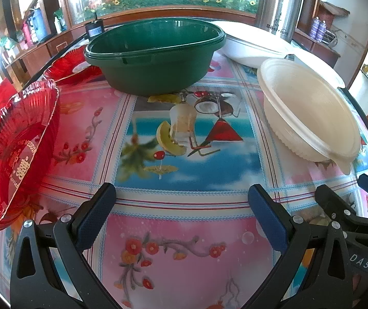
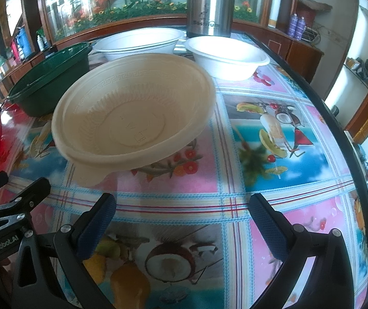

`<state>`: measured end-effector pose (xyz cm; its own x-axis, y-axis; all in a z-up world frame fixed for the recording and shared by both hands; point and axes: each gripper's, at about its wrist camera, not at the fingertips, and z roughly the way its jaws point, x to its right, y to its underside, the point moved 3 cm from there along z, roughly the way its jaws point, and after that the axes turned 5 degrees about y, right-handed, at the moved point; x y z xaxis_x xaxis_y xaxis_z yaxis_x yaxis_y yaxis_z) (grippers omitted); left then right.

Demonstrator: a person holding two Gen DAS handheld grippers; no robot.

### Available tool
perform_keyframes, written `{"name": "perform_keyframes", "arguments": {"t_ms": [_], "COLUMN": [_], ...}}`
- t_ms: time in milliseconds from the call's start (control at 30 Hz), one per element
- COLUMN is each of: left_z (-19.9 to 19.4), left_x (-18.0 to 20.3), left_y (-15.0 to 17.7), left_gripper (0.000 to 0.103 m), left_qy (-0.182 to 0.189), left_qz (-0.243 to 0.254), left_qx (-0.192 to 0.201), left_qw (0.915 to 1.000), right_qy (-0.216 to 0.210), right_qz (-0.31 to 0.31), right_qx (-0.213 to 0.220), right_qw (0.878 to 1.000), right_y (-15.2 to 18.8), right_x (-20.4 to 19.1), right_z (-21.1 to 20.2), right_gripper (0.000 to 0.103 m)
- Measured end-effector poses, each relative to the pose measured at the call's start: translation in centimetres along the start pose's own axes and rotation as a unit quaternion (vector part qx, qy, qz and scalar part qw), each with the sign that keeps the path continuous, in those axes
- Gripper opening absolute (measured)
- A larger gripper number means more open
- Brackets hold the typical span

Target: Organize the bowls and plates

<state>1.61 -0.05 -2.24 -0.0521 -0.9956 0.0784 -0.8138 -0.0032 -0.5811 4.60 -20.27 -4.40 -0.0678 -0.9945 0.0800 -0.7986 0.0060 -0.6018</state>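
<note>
Both tools empty, jaws wide: left tool (image 1: 181, 203), right tool (image 2: 181, 211). Cream ribbed bowl (image 2: 135, 110) with Greek-key rim on table (image 2: 235, 206), beside green basin (image 1: 153, 54); red fluted plates (image 1: 16, 149) at left

The left gripper (image 1: 181, 206) is open over the bright picture tablecloth (image 1: 184, 244). A red plate (image 1: 16, 149) sits on the left. A green tub (image 1: 153, 54) stands in the middle. A cream bowl (image 1: 310, 110) sits on the right, with a white bowl (image 1: 251, 46) behind it.
</note>
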Motion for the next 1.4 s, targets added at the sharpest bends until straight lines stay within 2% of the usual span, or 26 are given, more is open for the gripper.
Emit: {"name": "perform_keyframes", "arguments": {"t_ms": [433, 600, 833, 1000, 1400], "left_z": [-1.2, -3.6, -7.8, -9.6, -11.7], "left_x": [0.6, 1.1, 0.4, -1.8, -10.5], "left_y": [1.6, 2.4, 2.9, 2.7, 2.2], "left_gripper": [0.103, 0.102, 0.102, 0.102, 0.102], "left_qy": [0.009, 0.023, 0.039, 0.036, 0.011], "left_qz": [0.026, 0.052, 0.082, 0.079, 0.018], "left_qx": [-0.009, 0.012, 0.041, 0.055, 0.078], "left_qw": [0.9996, 0.9983, 0.995, 0.9947, 0.9967], "right_qy": [0.009, 0.019, 0.003, -0.018, -0.091], "right_qz": [0.018, 0.02, 0.023, 0.007, -0.064], "right_qx": [0.006, 0.024, 0.046, 0.061, 0.074], "right_qw": [1.0, 0.999, 0.999, 0.998, 0.991], "right_y": [0.9, 1.1, 1.2, 0.6, -1.4], "right_x": [0.2, 0.9, 0.9, -1.0, -8.9], "right_z": [-1.6, -3.7, -6.6, -8.2, -9.2], "right_gripper": [0.103, 0.103, 0.103, 0.103, 0.102]}}
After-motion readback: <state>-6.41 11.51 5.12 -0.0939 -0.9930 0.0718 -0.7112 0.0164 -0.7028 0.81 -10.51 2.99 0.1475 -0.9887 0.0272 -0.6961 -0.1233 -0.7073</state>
